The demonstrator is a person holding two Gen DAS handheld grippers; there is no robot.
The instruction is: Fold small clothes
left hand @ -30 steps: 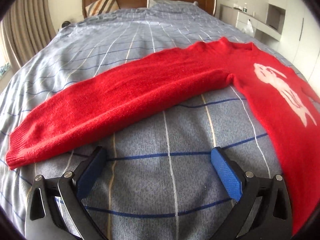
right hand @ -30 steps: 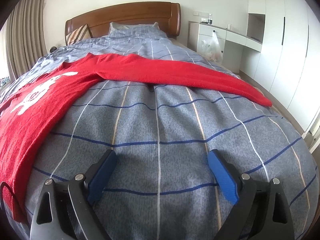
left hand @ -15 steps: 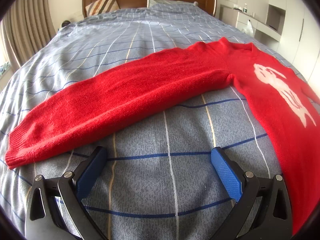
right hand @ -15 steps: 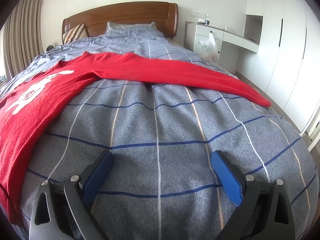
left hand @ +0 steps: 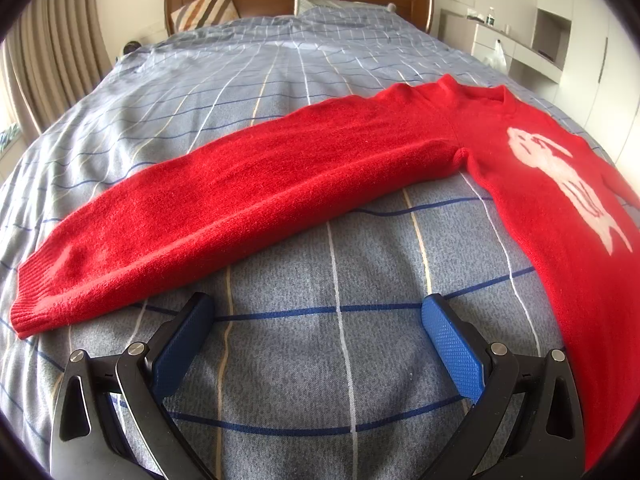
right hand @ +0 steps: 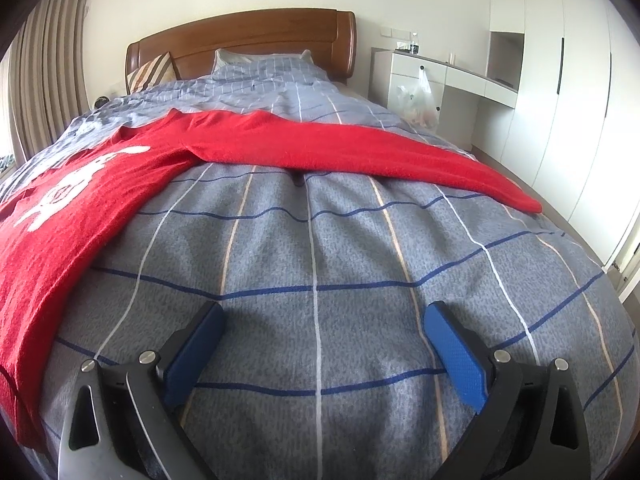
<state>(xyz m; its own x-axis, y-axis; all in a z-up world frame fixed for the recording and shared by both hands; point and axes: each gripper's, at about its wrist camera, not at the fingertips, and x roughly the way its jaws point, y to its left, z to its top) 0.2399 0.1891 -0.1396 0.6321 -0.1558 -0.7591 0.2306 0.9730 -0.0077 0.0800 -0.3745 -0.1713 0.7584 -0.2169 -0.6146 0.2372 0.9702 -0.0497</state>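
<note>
A small red sweater (left hand: 500, 148) with a white figure on its chest lies spread flat on the bed. One sleeve (left hand: 224, 208) stretches out to the left, its cuff at the far left. My left gripper (left hand: 318, 314) is open and empty, low over the bedspread just in front of that sleeve. In the right wrist view the sweater body (right hand: 68, 216) lies at the left and the other sleeve (right hand: 360, 152) runs across to the right. My right gripper (right hand: 322, 320) is open and empty over bare bedspread, well short of the sleeve.
The bed has a grey-blue checked bedspread (right hand: 320, 248), pillows and a wooden headboard (right hand: 248, 40) at the far end. Curtains (left hand: 48, 68) hang at the left. A white desk (right hand: 452, 76) with a plastic bag and white wardrobes stand at the right.
The right gripper has dropped lower and tilted up a little, so the sleeve looks farther off. The left gripper has barely moved. The sweater lies as before.
</note>
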